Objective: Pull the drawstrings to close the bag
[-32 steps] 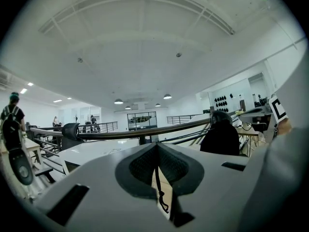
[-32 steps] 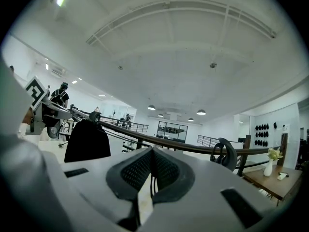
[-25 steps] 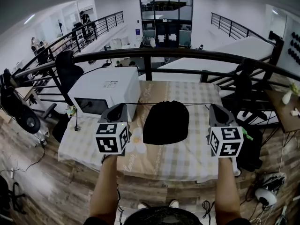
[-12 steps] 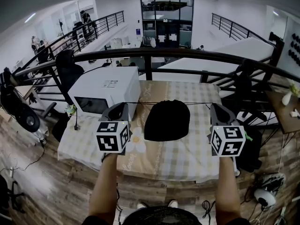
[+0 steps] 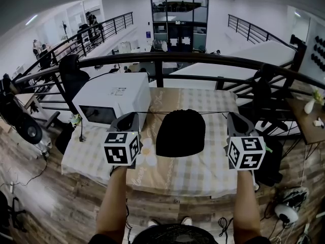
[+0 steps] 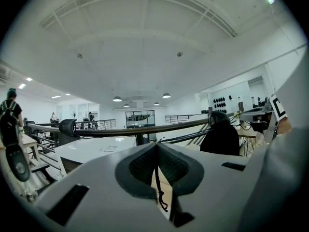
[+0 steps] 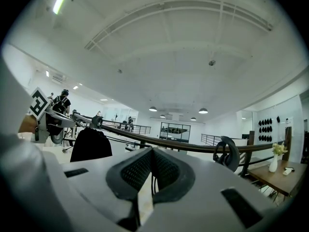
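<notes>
Pulling harder: taut drawstrings (image 5: 216,113), clamped by left gripper (image 5: 133,115) and right gripper (image 5: 229,115), may be snapped; black bag (image 5: 180,133) may be dragged.

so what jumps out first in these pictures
A black bag is at the middle of the table. Its drawstring is stretched taut between the left gripper and the right gripper, and both are shut on it. A white box stands at the table's far left.
</notes>
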Demonstrator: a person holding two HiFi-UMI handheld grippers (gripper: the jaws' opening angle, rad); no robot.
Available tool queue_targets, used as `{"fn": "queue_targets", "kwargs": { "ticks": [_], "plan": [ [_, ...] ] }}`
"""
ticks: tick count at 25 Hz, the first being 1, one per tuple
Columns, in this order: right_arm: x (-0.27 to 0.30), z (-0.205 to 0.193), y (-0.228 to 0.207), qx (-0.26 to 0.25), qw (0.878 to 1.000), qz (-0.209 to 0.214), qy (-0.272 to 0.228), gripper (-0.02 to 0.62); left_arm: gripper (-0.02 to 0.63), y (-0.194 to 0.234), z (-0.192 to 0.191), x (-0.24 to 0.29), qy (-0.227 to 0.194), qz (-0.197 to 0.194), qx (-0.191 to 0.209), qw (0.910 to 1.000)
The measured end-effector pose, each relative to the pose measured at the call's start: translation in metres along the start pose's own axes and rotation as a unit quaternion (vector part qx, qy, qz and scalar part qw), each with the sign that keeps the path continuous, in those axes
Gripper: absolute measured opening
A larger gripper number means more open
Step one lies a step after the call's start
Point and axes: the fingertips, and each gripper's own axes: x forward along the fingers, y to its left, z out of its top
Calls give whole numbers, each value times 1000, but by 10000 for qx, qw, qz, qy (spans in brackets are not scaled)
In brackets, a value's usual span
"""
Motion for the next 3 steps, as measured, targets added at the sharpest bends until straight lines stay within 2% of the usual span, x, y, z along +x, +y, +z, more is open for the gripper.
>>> {"fn": "queue_targets", "kwargs": {
  "ticks": [3],
  "plan": [
    [0,-1,0,3,10000,-2,-1,18,26,-1,-1,0,17,4,-6,10000]
  ]
}}
